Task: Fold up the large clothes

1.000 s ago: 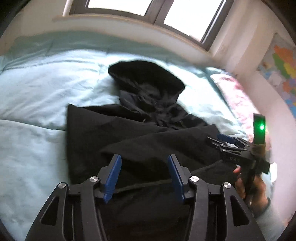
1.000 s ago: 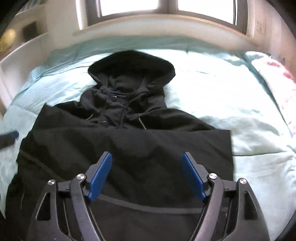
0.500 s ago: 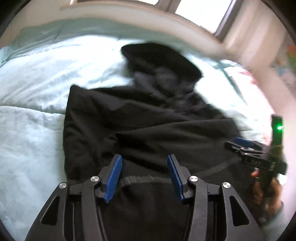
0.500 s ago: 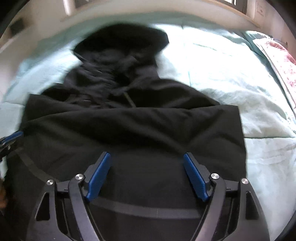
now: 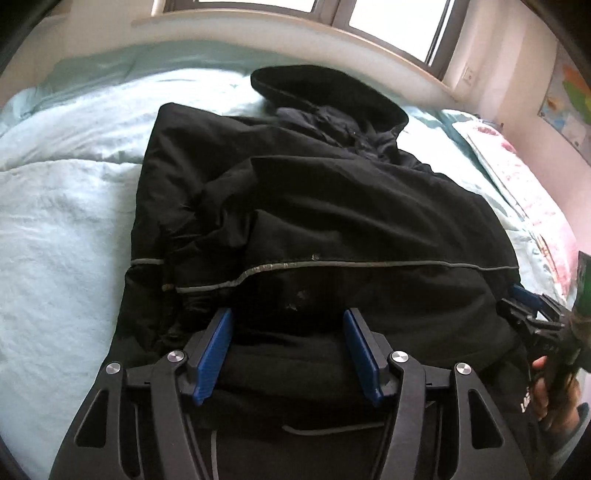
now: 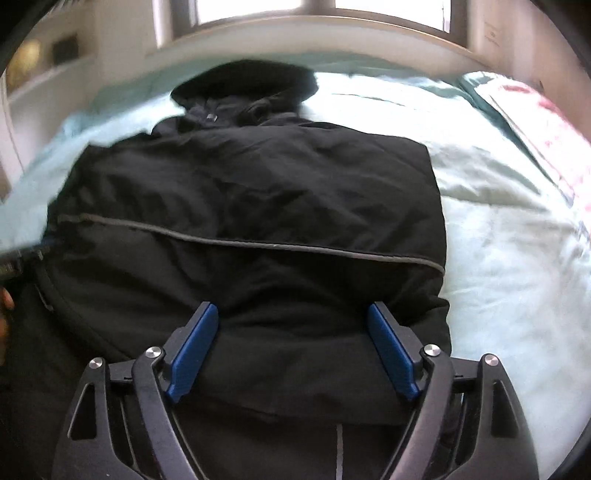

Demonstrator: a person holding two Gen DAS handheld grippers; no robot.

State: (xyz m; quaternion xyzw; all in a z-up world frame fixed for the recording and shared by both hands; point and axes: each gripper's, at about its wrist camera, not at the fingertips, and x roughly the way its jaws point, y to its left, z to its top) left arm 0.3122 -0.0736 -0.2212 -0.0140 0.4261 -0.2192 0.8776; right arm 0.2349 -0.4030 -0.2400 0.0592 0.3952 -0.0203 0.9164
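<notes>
The black jacket (image 5: pixel 332 206) lies spread on the bed (image 5: pixel 66 229), which has a light blue cover. Its hood (image 5: pixel 325 88) is at the far end, ahead of both pairs of fingers, and its lower part is folded up over the body, so that a thin grey stripe (image 6: pixel 258 245) runs across the cloth just beyond the fingertips.

The left gripper (image 5: pixel 288 328) is low over the near fold of the jacket. Its blue fingers (image 5: pixel 214 354) are spread apart and they are opening at this moment. Black cloth fills the space between them, but the pads do not press on it, so nothing is pinched.

The right gripper (image 6: pixel 291 321) is over the near part of the jacket too, close to the jacket's right edge. Its fingers (image 6: pixel 393 354) stand wide apart, with a rounded fold of cloth between them; whether the pads touch this fold I cannot tell, and no grip is visible.

In the left wrist view the right gripper appears beside the jacket's right edge, held by a hand (image 5: pixel 554 391). To the right of the fingers lies a pink patterned pillow (image 5: pixel 517 177). Beyond the hood is a window (image 6: pixel 314 11).
</notes>
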